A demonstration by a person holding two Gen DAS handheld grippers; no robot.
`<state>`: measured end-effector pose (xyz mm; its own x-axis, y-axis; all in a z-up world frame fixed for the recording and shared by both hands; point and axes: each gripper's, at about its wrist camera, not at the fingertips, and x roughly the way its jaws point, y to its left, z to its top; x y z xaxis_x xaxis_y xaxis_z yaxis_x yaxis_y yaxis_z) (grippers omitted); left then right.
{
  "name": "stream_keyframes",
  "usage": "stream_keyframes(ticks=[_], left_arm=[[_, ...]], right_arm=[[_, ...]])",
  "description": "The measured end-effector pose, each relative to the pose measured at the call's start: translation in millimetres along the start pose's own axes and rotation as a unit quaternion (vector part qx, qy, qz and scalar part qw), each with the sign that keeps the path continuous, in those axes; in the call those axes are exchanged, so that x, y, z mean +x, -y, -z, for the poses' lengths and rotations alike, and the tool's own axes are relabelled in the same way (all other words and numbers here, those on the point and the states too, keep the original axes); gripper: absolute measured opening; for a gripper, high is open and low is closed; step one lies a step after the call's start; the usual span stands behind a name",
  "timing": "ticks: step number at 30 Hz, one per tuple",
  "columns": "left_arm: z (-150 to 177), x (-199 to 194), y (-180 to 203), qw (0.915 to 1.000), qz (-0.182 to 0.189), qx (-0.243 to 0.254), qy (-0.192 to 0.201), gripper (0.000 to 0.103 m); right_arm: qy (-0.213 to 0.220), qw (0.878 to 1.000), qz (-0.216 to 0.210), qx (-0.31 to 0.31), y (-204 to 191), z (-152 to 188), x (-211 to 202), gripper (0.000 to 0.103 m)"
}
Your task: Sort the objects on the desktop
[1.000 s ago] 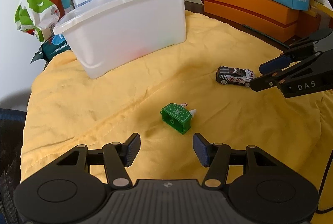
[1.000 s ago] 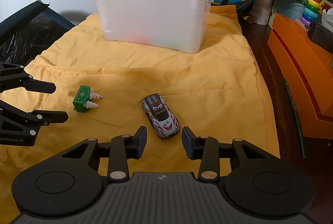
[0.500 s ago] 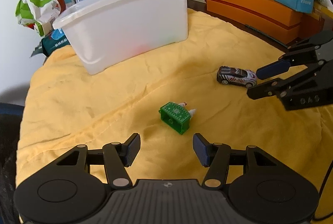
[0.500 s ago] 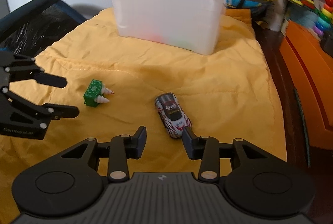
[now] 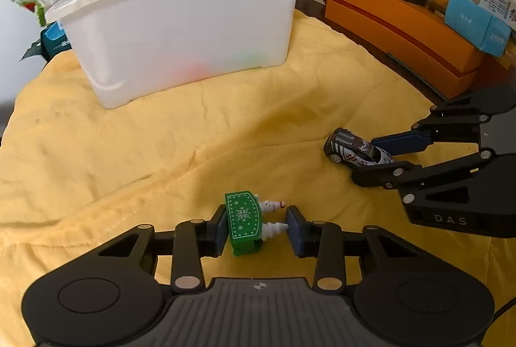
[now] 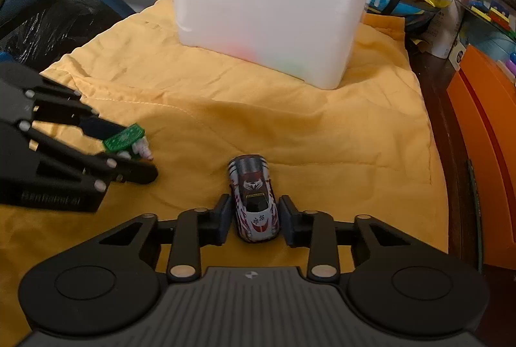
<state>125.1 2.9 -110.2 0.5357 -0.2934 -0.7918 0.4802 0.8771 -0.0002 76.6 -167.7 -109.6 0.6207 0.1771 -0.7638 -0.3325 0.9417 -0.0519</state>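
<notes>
In the left wrist view the left claw (image 5: 258,229) sits low on the yellow cloth (image 5: 129,160), its jaws set apart around the green toy (image 5: 242,222) — the left pad looks to touch the green block, while the right pad stands just beside the white cone tips, a small gap showing. Whether it grips yet I cannot tell. The toy lies on the cloth between the fingers, at 12 o'clock from the claw's body.

In the right wrist view the right claw (image 6: 256,224) straddles the rear half of the toy car (image 6: 254,198), jaws open with a thin gap on each side; the car rests on the cloth, its nose pointing back toward the camera.

From the left wrist camera the car lies at about 2 o'clock, well apart from the green toy. Farther off, at 11 o'clock, stands the white plastic bin (image 5: 180,21) on the cloth — faint red and green shapes show through its wall. Beyond, at 1 o'clock, an orange box (image 5: 396,34) lies on the tabletop.
</notes>
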Motion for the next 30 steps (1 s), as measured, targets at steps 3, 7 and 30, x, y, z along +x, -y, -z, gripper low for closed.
stream_keyframes(ticks=[3, 7, 30], left_arm=[[-10, -14, -7, 1.0000, 0.002, 0.002, 0.009, 0.041], [-46, -44, -20, 0.9985, -0.011, 0.008, 0.053, 0.041], [-208, 16, -90, 0.9868, -0.124, -0.014, 0.104, 0.042]], right_arm=[[0.003, 1.000, -0.006, 0.001, 0, -5, -5, 0.033], [0.031, 0.999, -0.008, -0.003, 2, -26, -20, 0.033], [0.124, 0.990, 0.042, 0.058, 56, -204, 14, 0.034]])
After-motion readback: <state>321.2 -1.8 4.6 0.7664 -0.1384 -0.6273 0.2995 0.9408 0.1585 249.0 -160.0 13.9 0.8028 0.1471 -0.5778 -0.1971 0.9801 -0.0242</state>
